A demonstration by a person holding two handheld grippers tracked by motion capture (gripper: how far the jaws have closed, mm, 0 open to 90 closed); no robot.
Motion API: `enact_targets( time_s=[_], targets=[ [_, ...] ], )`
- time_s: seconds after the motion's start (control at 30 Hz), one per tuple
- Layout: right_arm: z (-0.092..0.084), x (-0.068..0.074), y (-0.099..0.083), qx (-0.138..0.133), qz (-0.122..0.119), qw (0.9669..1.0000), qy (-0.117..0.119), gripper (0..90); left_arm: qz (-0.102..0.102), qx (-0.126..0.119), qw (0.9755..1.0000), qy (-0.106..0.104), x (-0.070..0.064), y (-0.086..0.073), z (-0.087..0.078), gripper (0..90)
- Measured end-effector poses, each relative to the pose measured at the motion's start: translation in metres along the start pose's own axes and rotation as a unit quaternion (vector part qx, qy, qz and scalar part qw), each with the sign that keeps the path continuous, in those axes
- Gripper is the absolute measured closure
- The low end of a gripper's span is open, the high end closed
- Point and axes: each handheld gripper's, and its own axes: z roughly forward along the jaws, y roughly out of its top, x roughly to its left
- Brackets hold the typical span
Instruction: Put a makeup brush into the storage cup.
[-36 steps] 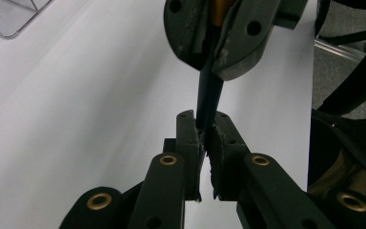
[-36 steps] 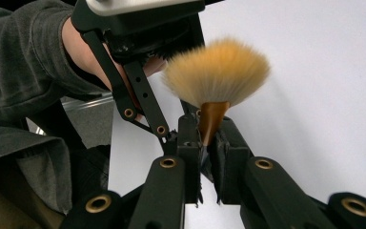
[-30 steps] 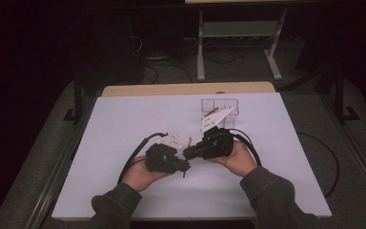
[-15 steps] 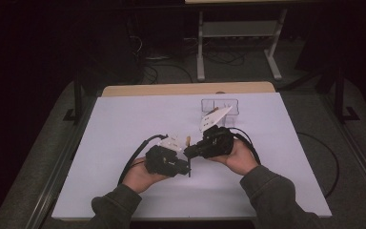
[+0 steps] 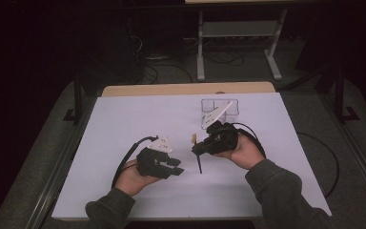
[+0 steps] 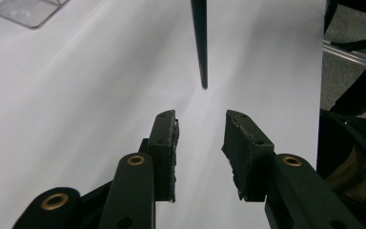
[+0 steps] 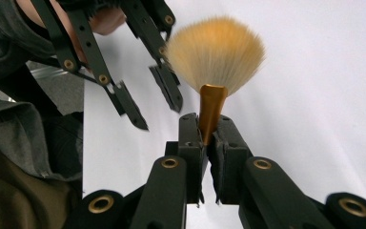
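**High view: brush clamped in the right tool, left tool parted just beside it**

High view shows a person's two forearms coming in from the bottom edge over a white desk (image 5: 124, 124). The right tool (image 5: 196, 149) sits in the right hand near the middle of the desk, with the left tool (image 5: 177, 167) just beside it, lower and to the left; the two do not touch.

The right tool is clamped on a make-up brush (image 7: 213, 62). In the right gripper view its jaws press from both sides on the gold ferrule (image 7: 211, 112), and the fan of pale orange bristles spreads out above them. In the high view the brush's thin dark handle (image 5: 199, 164) runs down from the right tool towards the desk, with its tip close to the white surface.

The left tool's jaws stand apart and have just been opening, and nothing lies between them. In the left gripper view the dark pointed handle end comes down from the top edge and stops just beyond the gap between the jaws, clear of both.

A clear plastic box (image 5: 228, 107) stands on the far part of the desk, beyond the right hand. Its corner also shows at the top left of the left gripper view.
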Motion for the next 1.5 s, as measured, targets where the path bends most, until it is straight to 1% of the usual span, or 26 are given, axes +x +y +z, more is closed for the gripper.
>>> enact_targets(
  time_s=[0.17, 0.2, 0.23, 0.27, 0.37, 0.4, 0.43, 0.53, 0.57, 0.6, 0.67, 0.7, 0.8, 0.83, 1.03, 1.07, 1.17, 1.33, 1.37, 1.5],
  targets=[
    [-0.005, -0.005, 0.001, 0.015, 0.0, 0.9998, -0.01, 83.0, -0.008, -0.009, 0.9999, 0.006, 0.004, -0.009, -0.006, 61.5],
    [-0.006, -0.006, 0.001, 0.015, 0.003, 0.9998, -0.011, 82.9, -0.01, -0.012, 0.9998, 0.009, 0.005, -0.01, -0.007, 61.1],
    [-0.007, -0.007, 0.001, 0.017, -0.002, 0.9998, -0.014, 82.9, -0.012, -0.014, 0.9998, 0.01, 0.005, -0.011, -0.008, 60.7],
    [-0.008, -0.008, 0.001, 0.02, 0.002, 0.9997, -0.014, 82.9, -0.014, -0.015, 0.9997, 0.012, 0.006, -0.013, -0.009, 60.4],
    [-0.011, -0.011, 0.001, 0.026, 0.001, 0.9995, -0.017, 82.9, -0.014, -0.014, 0.9996, 0.018, 0.009, -0.018, -0.012, 58.6],
    [-0.012, -0.012, 0.001, 0.027, 0.002, 0.9994, -0.02, 83.0, -0.017, -0.015, 0.9995, 0.02, 0.009, -0.02, -0.013, 58.2],
    [-0.014, -0.013, 0.001, 0.029, 0.004, 0.9994, -0.019, 82.9, -0.015, -0.014, 0.9996, 0.021, 0.01, -0.022, -0.014, 57.9],
    [-0.017, -0.017, 0.001, 0.032, 0.004, 0.9993, -0.022, 82.9, -0.021, -0.019, 0.9993, 0.025, 0.011, -0.026, -0.016, 56.9],
    [-0.018, -0.017, 0.002, 0.033, 0.006, 0.9992, -0.023, 82.9, -0.018, -0.019, 0.9993, 0.026, 0.012, -0.027, -0.018, 56.6],
    [-0.019, -0.018, 0.002, 0.035, 0.008, 0.9991, -0.022, 82.9, -0.02, -0.02, 0.9992, 0.027, 0.012, -0.028, -0.019, 56.4],
    [-0.021, -0.021, 0.002, 0.041, 0.009, 0.9987, -0.03, 82.9, -0.021, -0.023, 0.999, 0.032, 0.013, -0.03, -0.021, 55.9],
    [-0.022, -0.023, 0.002, 0.04, 0.007, 0.9987, -0.032, 82.9, -0.021, -0.024, 0.999, 0.032, 0.013, -0.031, -0.022, 55.6],
    [-0.026, -0.027, 0.001, 0.04, 0.012, 0.9985, -0.035, 82.9, -0.026, -0.028, 0.9985, 0.039, 0.013, -0.036, -0.025, 54.7],
    [-0.028, -0.028, 0.0, 0.04, 0.013, 0.9984, -0.039, 82.9, -0.024, -0.027, 0.9985, 0.04, 0.014, -0.037, -0.026, 54.2],
    [-0.035, -0.033, -0.002, 0.043, 0.017, 0.9978, -0.048, 82.9, -0.028, -0.033, 0.9977, 0.053, 0.015, -0.042, -0.032, 52.1],
    [-0.036, -0.034, -0.002, 0.045, 0.02, 0.9975, -0.05, 82.9, -0.031, -0.035, 0.9975, 0.053, 0.015, -0.043, -0.032, 51.9],
    [-0.04, -0.035, -0.003, 0.044, 0.019, 0.9973, -0.055, 82.9, -0.029, -0.035, 0.9973, 0.057, 0.016, -0.045, -0.034, 51.0],
    [-0.047, -0.039, -0.006, 0.044, 0.028, 0.9965, -0.065, 82.9, -0.032, -0.034, 0.9971, 0.06, 0.016, -0.047, -0.034, 50.1],
    [-0.049, -0.041, -0.006, 0.044, 0.026, 0.9965, -0.065, 82.9, -0.033, -0.034, 0.997, 0.061, 0.016, -0.047, -0.034, 50.1],
    [-0.055, -0.044, -0.006, 0.041, 0.029, 0.9961, -0.073, 82.9, -0.029, -0.034, 0.997, 0.063, 0.016, -0.048, -0.035, 49.7]
  ],
)
